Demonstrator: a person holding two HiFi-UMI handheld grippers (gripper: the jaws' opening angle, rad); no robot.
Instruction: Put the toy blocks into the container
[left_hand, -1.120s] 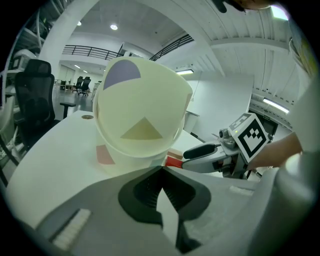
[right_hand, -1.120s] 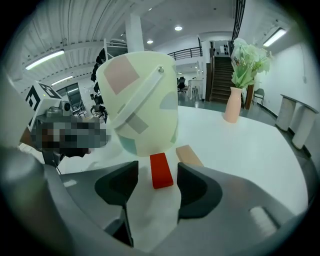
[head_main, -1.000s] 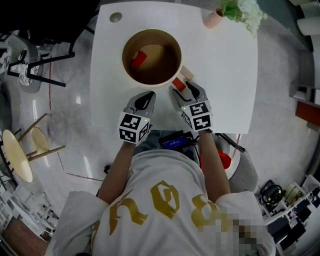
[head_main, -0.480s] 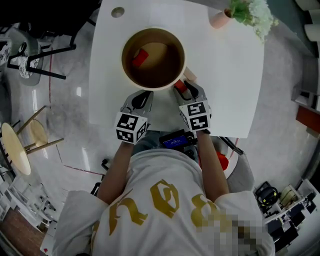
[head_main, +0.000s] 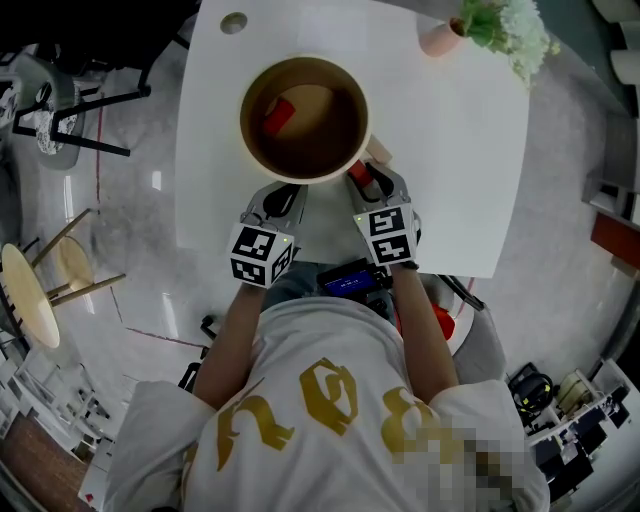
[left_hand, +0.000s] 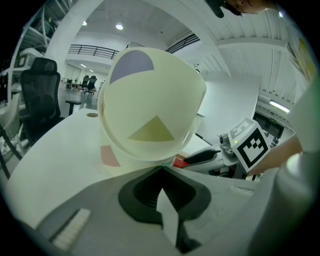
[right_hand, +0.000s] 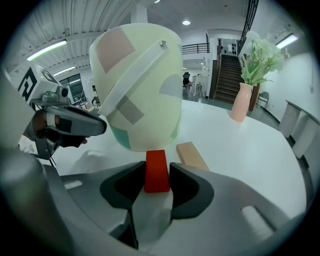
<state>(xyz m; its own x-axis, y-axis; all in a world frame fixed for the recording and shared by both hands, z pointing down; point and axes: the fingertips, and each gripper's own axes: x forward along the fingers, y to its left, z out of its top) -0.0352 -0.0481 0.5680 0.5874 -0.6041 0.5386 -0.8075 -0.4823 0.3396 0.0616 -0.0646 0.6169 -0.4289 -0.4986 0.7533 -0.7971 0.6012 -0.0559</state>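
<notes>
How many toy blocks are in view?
3. One red block lies inside the container; a second red block sits between the right gripper's jaws, which have just been closing on it; a tan block lies on the table beside it. Others may be hidden.

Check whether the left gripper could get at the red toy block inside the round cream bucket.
Probably, though not straight ahead: the left gripper sits outside the cream bucket wall, jaws together. The open top leaves the red toy block uncovered, so over the rim.
</notes>
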